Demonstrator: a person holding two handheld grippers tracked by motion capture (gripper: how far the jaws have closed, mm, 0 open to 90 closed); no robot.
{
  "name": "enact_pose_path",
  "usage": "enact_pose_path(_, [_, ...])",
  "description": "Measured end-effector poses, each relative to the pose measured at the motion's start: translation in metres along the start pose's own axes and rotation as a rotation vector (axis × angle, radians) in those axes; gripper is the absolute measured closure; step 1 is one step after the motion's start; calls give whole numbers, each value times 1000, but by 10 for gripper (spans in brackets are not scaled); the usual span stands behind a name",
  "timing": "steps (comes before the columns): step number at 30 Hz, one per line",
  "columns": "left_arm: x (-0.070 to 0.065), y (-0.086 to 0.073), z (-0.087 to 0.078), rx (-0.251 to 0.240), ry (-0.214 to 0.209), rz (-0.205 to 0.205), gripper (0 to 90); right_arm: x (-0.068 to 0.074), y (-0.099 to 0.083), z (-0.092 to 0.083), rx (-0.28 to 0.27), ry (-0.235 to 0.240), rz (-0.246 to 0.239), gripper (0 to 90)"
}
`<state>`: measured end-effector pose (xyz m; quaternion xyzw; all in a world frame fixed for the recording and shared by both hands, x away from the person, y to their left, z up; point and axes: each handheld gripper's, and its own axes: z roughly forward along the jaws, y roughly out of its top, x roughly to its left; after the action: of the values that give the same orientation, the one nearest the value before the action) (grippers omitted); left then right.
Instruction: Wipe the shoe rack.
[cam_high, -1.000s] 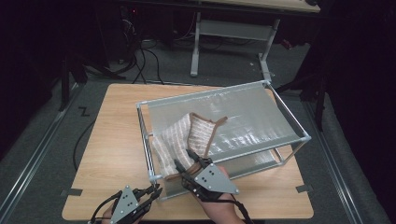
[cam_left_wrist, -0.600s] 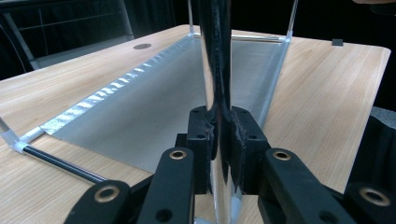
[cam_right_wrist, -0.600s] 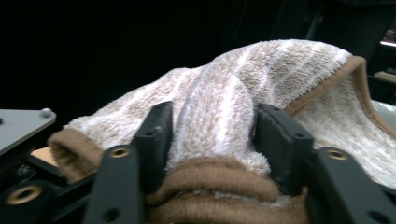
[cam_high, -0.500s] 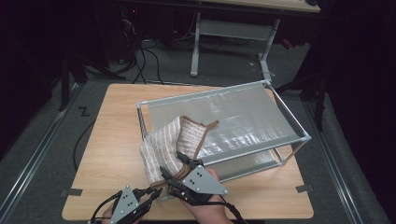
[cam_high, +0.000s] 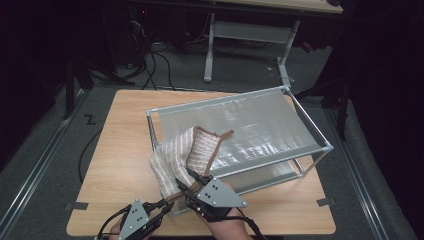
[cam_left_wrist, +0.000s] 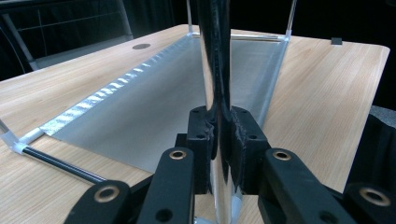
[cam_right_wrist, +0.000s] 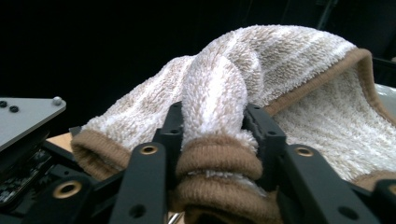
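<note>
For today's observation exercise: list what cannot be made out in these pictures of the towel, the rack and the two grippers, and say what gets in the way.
- Towel: its lower end, high view, hidden behind the right gripper.
- Rack's lower shelf: high view, mostly covered by the upper shelf.
- Left gripper: its hand, high view, cut off by the bottom edge.
- Rack post: left gripper view, top cut off by the edge.

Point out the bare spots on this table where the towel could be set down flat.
Widest free patch: bare wood on the table left of the metal rack, running to the far-left corner. A narrower strip lies along the near edge, right of the right tool. The near-left corner is crowded: the left tool clamps the rack's post there, beside the right tool gripping the towel.
</note>
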<state>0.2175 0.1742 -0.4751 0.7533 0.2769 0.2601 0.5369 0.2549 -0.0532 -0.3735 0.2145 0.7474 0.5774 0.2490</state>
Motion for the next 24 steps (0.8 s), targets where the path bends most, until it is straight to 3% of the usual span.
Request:
enact_pose_path(7, [0,0,0,0,-1,1,793,-1,2,0,0,23,-24,707])
enact_pose_path(11, [0,0,0,1,-1,0,793,-6,4,-4,-44,9,-8,708])
enact_pose_path(19, [1,1,1,3,1,0,793,-27,18,-35,-142,-82,-9,707])
enact_pose_path(24, [2,1,2,3,3,-4,793,-49,23,-69,-186,-173,-17,707])
